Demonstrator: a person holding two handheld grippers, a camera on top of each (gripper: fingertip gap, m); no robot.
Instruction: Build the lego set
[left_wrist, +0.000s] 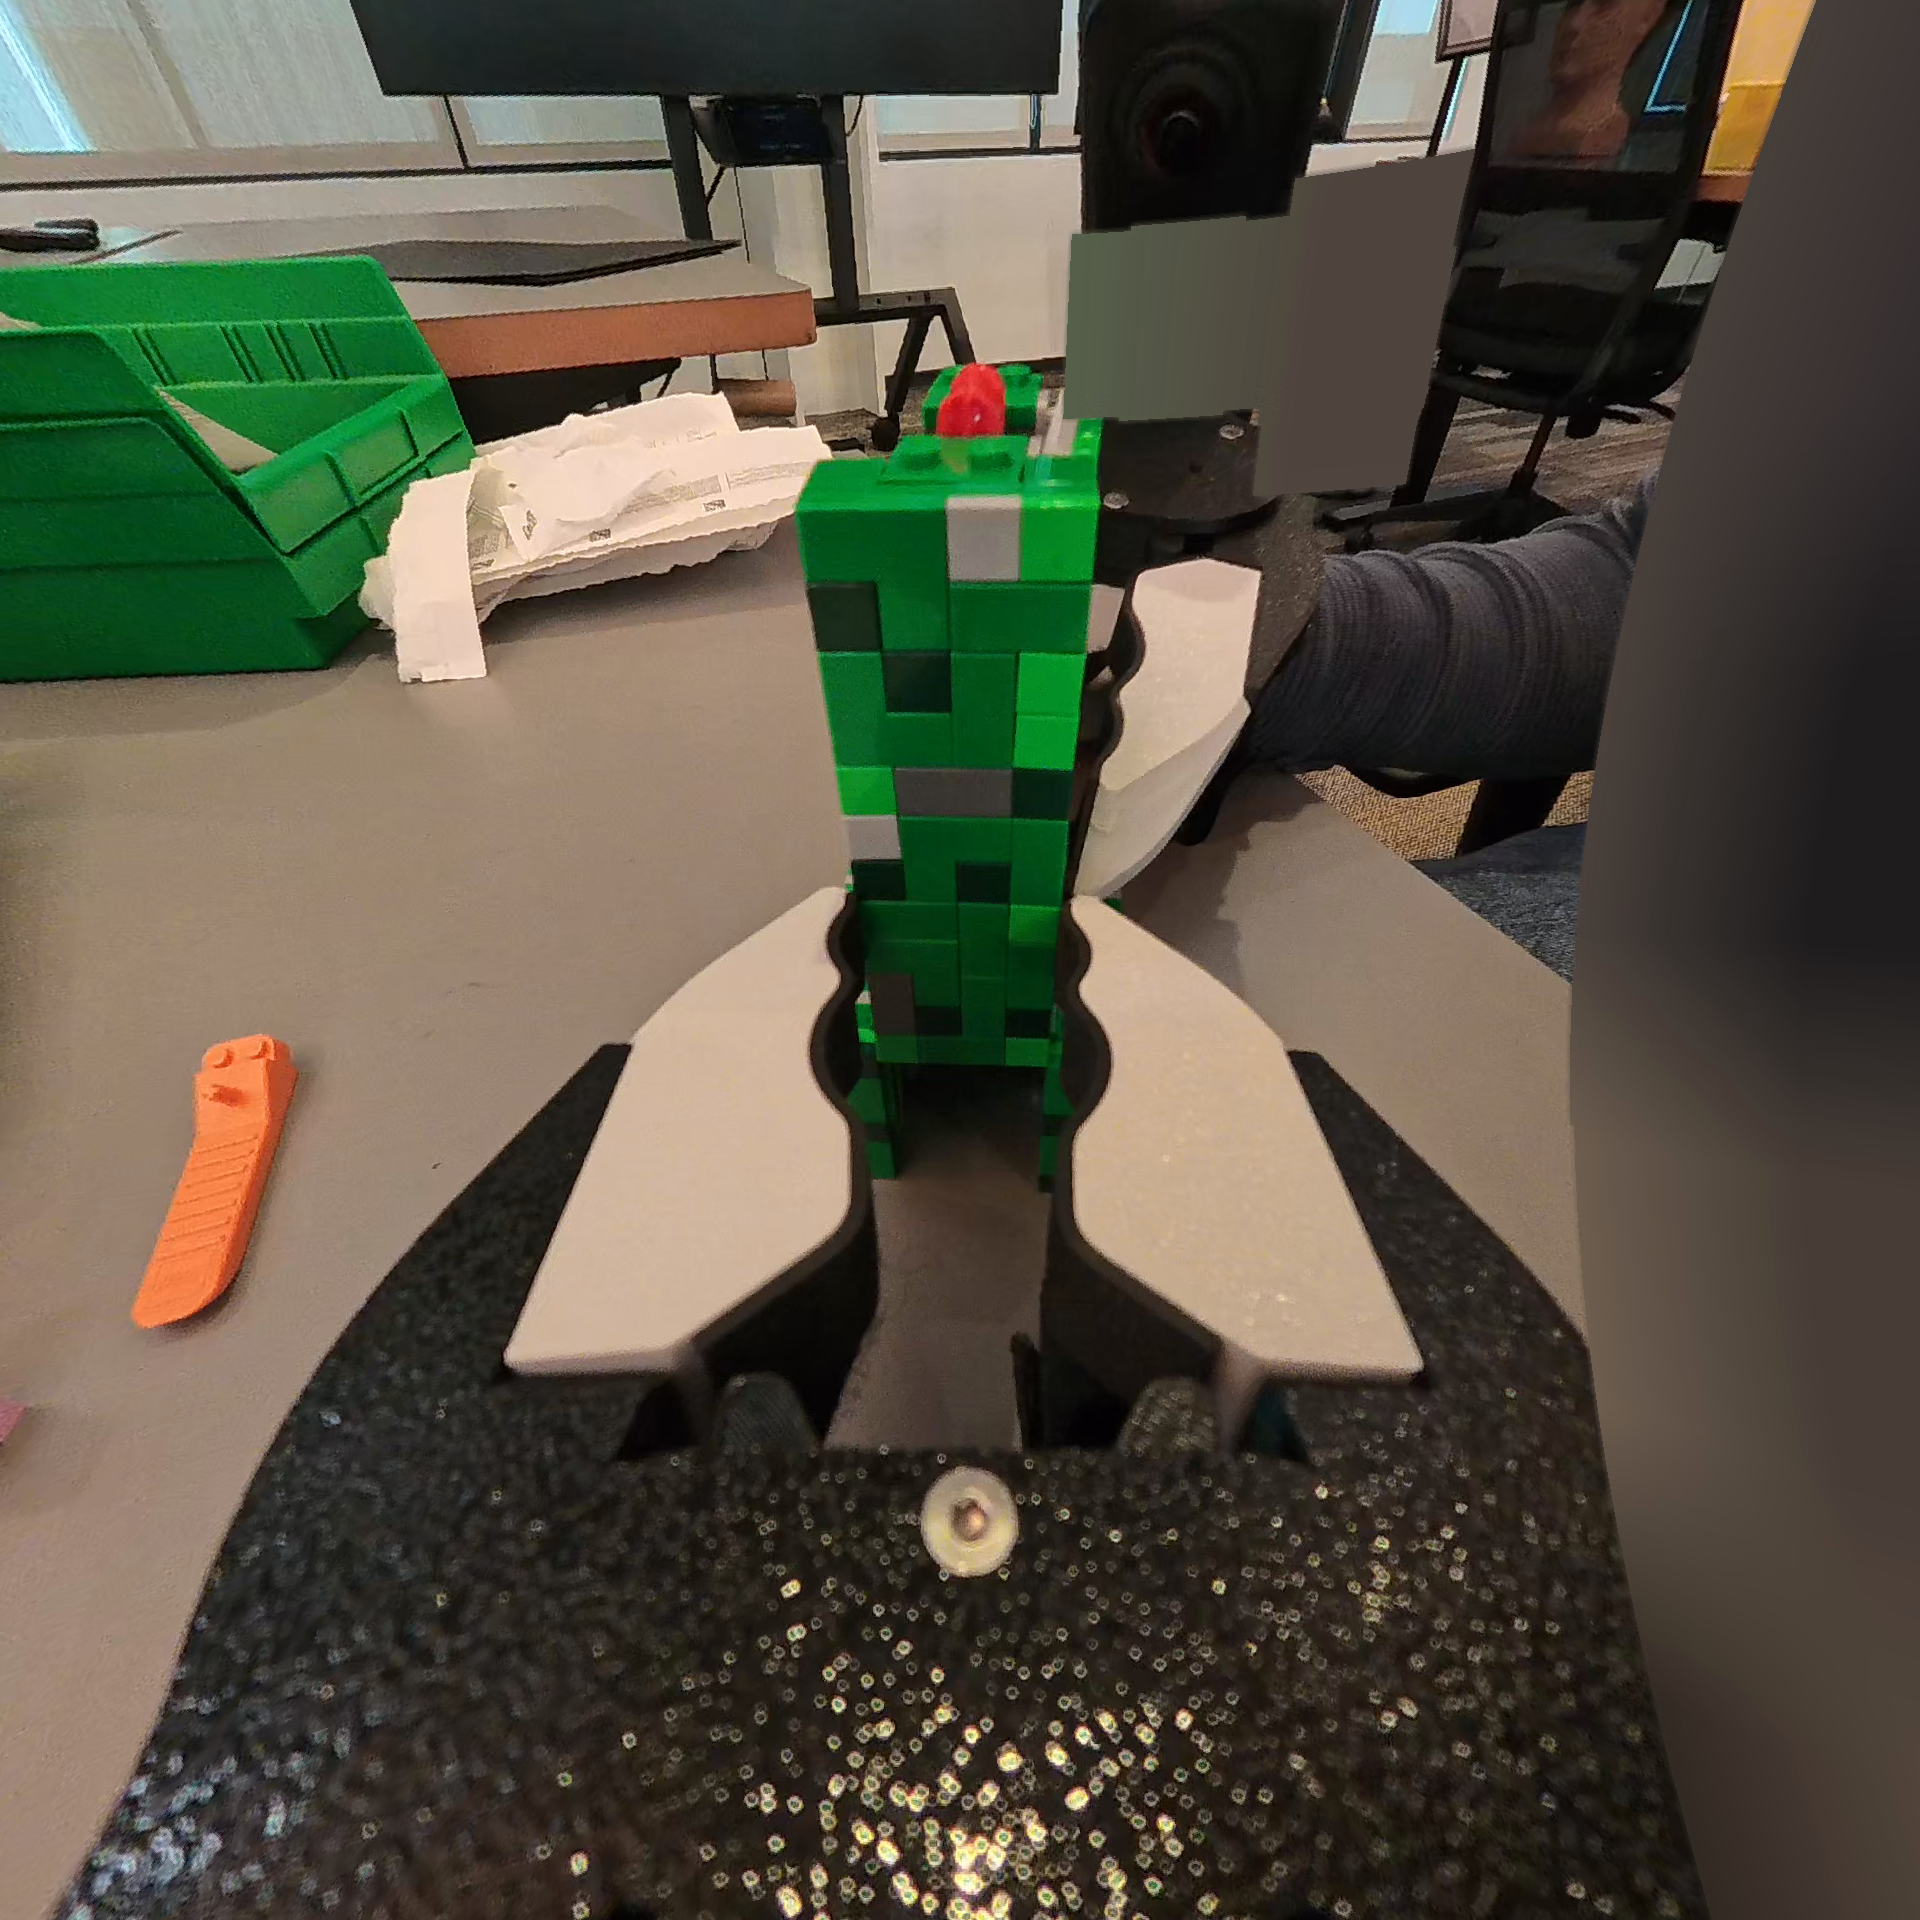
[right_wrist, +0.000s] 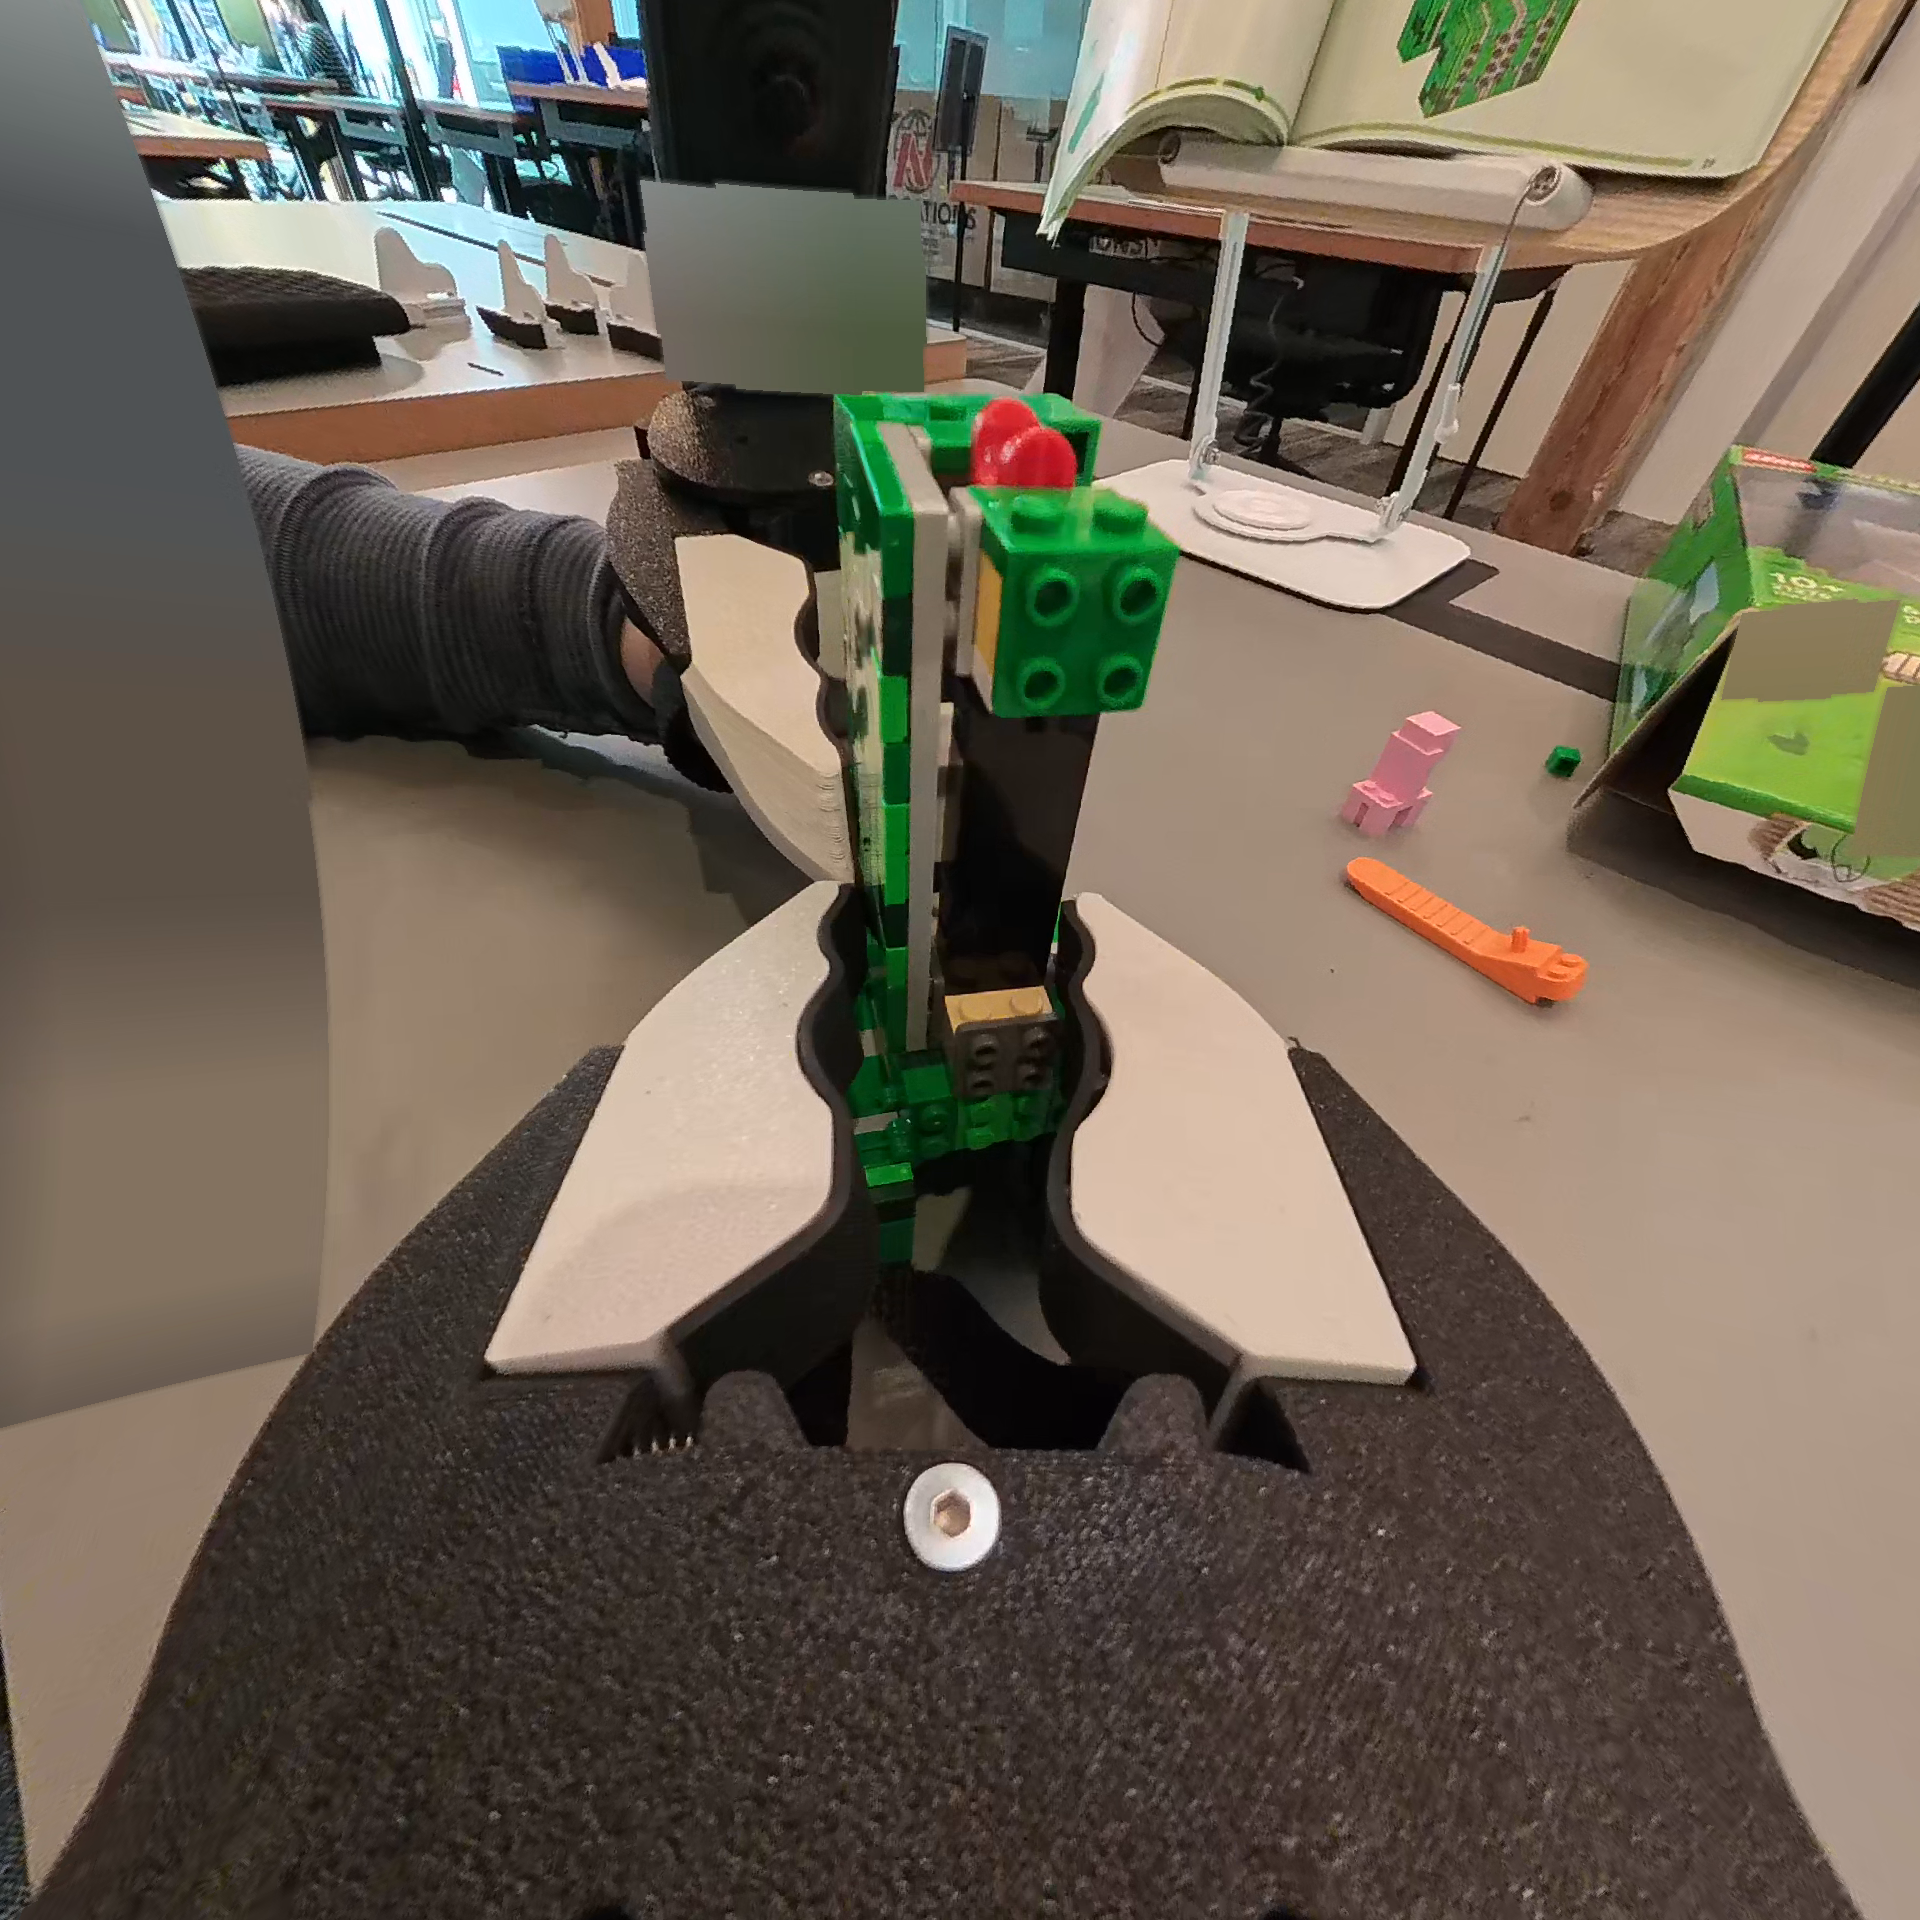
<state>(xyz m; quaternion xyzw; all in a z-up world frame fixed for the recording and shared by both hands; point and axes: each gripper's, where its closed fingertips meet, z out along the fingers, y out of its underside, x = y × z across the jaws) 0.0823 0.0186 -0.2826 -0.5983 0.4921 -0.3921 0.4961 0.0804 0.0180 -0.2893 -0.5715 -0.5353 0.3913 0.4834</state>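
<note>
Left wrist view: grey bench (left_wrist: 436, 883) carries everything. A tall green brick tower (left_wrist: 951, 727) stands upright at centre, gripped from two opposite sides. The left gripper (left_wrist: 956, 997) has its fingers (left_wrist: 727, 1091) narrowed onto the tower's lower body, pads pressed on both flanks; judged a steadying hold, low down so the tower cannot tip. The right gripper (left_wrist: 1101, 727) closes on it from the far side, one finger showing at the tower's right edge.

Right wrist view: the right gripper (right_wrist: 956, 997) clamps the tower (right_wrist: 894, 727) near its base, on the open back face; fingers (right_wrist: 1174, 1091) narrow, pads against the brick. A green stud block (right_wrist: 1075, 613) juts from the top, with a red piece (right_wrist: 1013, 447) above it.

Around: green bin (left_wrist: 208, 457) and crumpled paper (left_wrist: 582, 499) well behind, box (right_wrist: 1787, 686) to the right, orange separator (right_wrist: 1465, 935) and pink figure (right_wrist: 1397, 774) loose on the bench, apart from the tower. Nothing crowds the tower except the two grippers themselves.
</note>
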